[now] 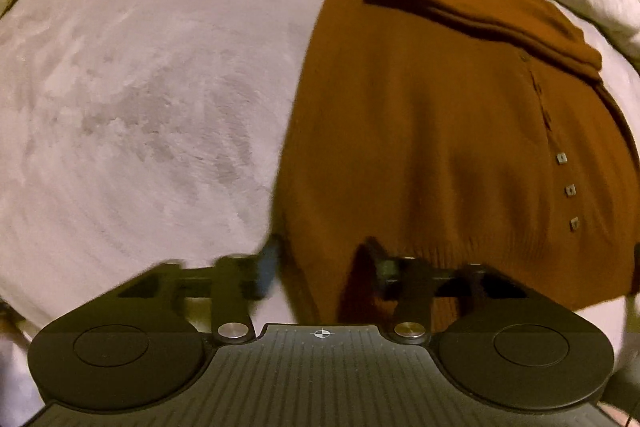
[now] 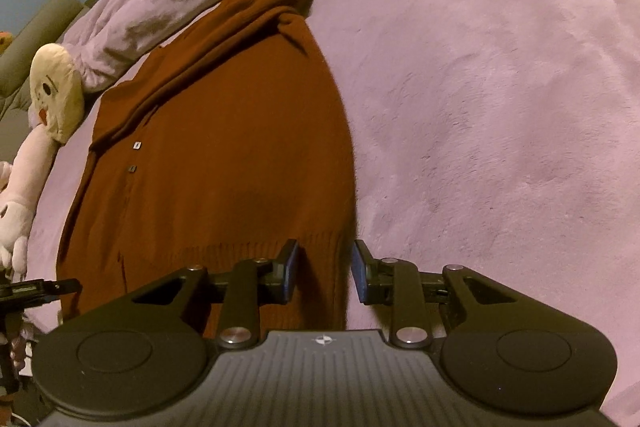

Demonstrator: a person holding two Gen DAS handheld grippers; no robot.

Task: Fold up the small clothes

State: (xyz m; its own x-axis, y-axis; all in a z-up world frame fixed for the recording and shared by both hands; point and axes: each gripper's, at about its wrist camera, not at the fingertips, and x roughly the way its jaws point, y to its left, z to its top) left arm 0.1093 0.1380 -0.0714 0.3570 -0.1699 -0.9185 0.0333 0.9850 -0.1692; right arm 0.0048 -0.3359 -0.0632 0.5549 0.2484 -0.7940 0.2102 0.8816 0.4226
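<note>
The brown sweater (image 1: 432,131) is spread on the bed (image 1: 140,87). Its hem corner is pinched by the left claw (image 1: 320,263). The other hem corner is straddled by the right claw (image 2: 325,271), pads apparently gripping.

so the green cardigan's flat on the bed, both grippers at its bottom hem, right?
Not green: the cardigan is rust brown, clear in both wrist views. The rest holds: flat on the bed, left gripper and right gripper at its bottom hem.

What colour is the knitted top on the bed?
Rust brown knitted top, clearest in the right wrist view.
</note>
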